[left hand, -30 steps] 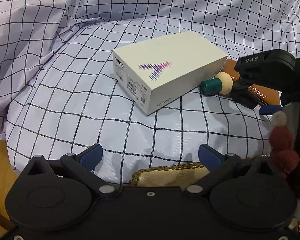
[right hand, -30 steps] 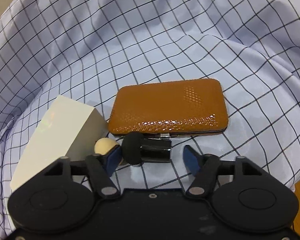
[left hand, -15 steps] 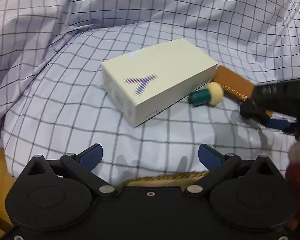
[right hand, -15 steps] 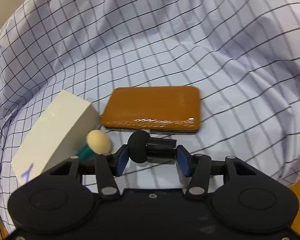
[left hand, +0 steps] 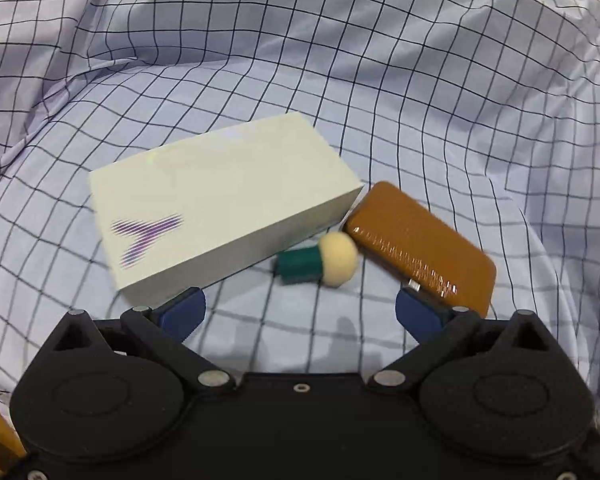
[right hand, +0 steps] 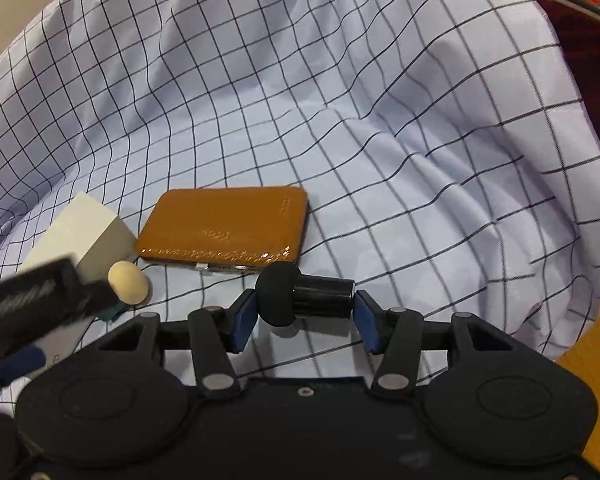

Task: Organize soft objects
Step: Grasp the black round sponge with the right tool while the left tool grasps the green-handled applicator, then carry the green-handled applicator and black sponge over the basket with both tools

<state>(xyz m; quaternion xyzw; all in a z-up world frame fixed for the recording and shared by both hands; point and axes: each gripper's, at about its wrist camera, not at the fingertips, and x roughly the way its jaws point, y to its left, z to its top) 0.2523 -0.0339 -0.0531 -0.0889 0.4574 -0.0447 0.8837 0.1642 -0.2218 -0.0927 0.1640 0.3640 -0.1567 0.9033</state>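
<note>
Right gripper point(right hand: 305, 312) fingers pinch black puff point(right hand: 300, 298) endwise, lifted off cloth point(right hand: 380, 140) for sorting; left gripper point(left hand: 300, 312) fingers wide, empty, lined up toward green puff point(left hand: 320, 265) between box point(left hand: 220, 200) and case point(left hand: 420, 248)

Each gripper point(left hand: 300, 308) point(right hand: 304, 320) is built of matte black plastic, blue pads point(left hand: 186, 312) and apparently silver pivot screws.

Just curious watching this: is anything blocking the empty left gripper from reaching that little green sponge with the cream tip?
Nothing visible. The left gripper stands open, and only bare checked cloth lies between it and the sponge. The white box and brown case flank it closely.
</note>
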